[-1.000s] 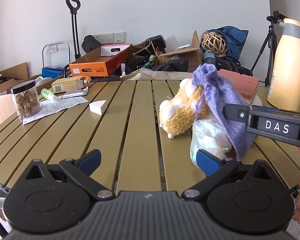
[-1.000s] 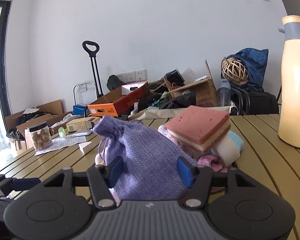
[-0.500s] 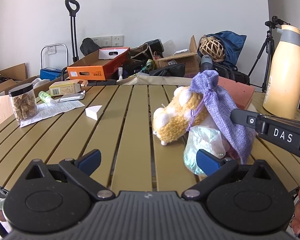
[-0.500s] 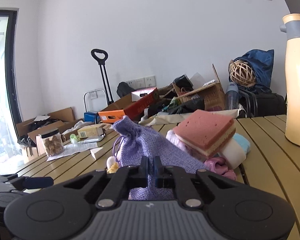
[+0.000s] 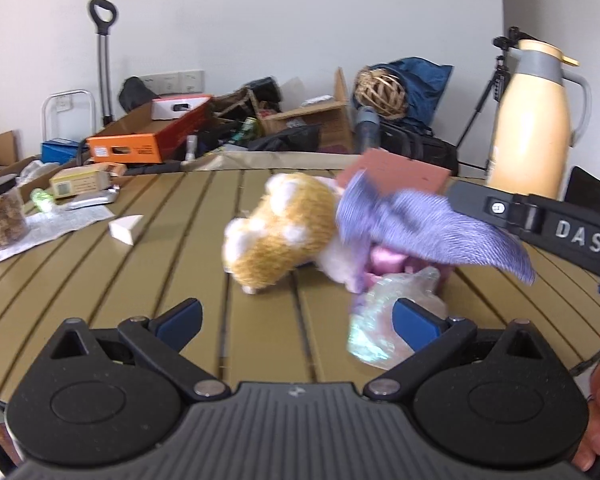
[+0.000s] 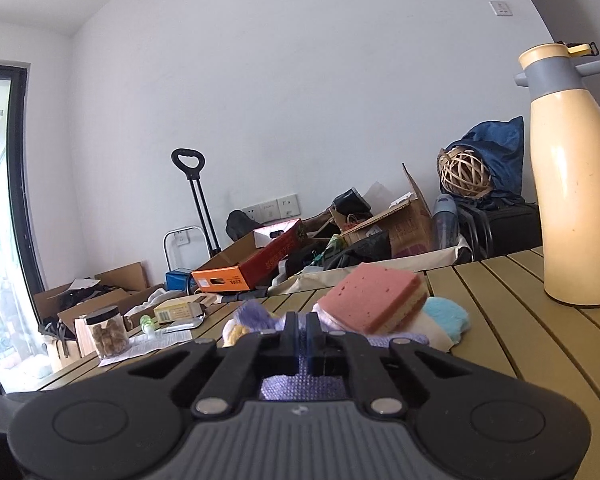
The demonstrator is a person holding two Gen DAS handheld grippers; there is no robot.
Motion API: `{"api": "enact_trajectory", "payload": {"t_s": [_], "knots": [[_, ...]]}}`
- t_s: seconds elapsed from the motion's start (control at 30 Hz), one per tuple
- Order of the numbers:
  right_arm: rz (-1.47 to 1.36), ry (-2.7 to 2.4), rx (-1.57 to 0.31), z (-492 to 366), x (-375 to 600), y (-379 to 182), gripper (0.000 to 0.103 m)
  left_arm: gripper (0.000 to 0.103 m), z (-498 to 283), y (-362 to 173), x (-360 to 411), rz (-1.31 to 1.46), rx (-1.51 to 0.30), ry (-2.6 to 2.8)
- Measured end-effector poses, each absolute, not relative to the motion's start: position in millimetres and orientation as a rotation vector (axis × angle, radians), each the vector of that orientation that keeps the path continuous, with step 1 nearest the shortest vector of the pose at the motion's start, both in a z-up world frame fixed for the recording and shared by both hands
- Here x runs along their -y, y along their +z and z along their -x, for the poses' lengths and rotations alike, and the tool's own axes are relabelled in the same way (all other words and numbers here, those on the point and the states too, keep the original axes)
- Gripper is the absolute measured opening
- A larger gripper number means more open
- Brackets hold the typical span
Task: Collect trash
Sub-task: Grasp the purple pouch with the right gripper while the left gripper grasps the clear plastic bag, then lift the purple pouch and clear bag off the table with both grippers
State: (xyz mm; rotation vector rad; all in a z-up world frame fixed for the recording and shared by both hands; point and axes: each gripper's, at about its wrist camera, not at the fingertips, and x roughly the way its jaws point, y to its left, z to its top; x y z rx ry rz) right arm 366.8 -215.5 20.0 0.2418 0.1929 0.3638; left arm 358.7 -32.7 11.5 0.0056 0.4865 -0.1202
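Note:
A purple woven pouch point(image 5: 420, 224) hangs stretched over the pile, and my right gripper point(image 5: 456, 197) comes in from the right, shut on it. In the right wrist view the right gripper point(image 6: 302, 328) has its jaws together with purple cloth point(image 6: 300, 386) pinched beneath them. My left gripper point(image 5: 298, 318) stands open low over the table, holding nothing. A crumpled clear plastic bag point(image 5: 374, 330) lies by its right finger. A yellow and white plush toy point(image 5: 284, 232) lies left of the pouch, and a pink sponge point(image 6: 372, 300) sits behind it.
A tall cream thermos point(image 5: 536, 120) stands at the right on the slatted table point(image 5: 100, 280). To the left lie a white wedge point(image 5: 126, 229), a printed sheet point(image 5: 48, 224) and a jar point(image 5: 2, 216). Boxes and bags crowd the floor behind.
The right gripper's jaws closed on the purple pouch and pulled it up and to the right, so it now lies stretched out. The left gripper drew back a little.

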Motion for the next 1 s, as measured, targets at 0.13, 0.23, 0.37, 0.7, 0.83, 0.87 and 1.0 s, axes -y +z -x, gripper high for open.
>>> {"api": "enact_trajectory", "payload": {"t_s": [0.13, 0.23, 0.37, 0.7, 0.83, 0.87, 1.0], "knots": [[-0.248, 0.366, -0.215, -366.4, 222.0, 16.3, 0.002, 0.103, -360.4, 6.3, 52.5, -0.027, -0.495, -0.177], [-0.252, 0.367, -0.231, -366.0, 227.8, 14.0, 0.002, 0.103, -363.8, -0.3, 65.0, -0.051, -0.506, -0.193], [-0.271, 0.361, -0.257, -368.3, 237.8, 9.2, 0.016, 0.1, -367.7, -7.9, 72.7, -0.057, -0.514, -0.209], [-0.282, 0.375, -0.299, -372.3, 240.7, 3.0, 0.072, 0.04, -369.2, -16.4, 76.4, -0.086, -0.523, -0.312], [-0.288, 0.392, -0.349, -380.3, 230.4, -3.5, 0.073, 0.039, -366.3, -16.4, 72.5, -0.101, -0.518, -0.314], [-0.288, 0.385, -0.36, -382.5, 228.9, -4.8, 0.073, 0.039, -366.0, -16.5, 70.9, -0.102, -0.519, -0.313], [-0.291, 0.362, -0.417, -391.7, 224.7, -12.4, 0.069, 0.04, -366.7, -16.8, 66.2, -0.101, -0.519, -0.309]]}}
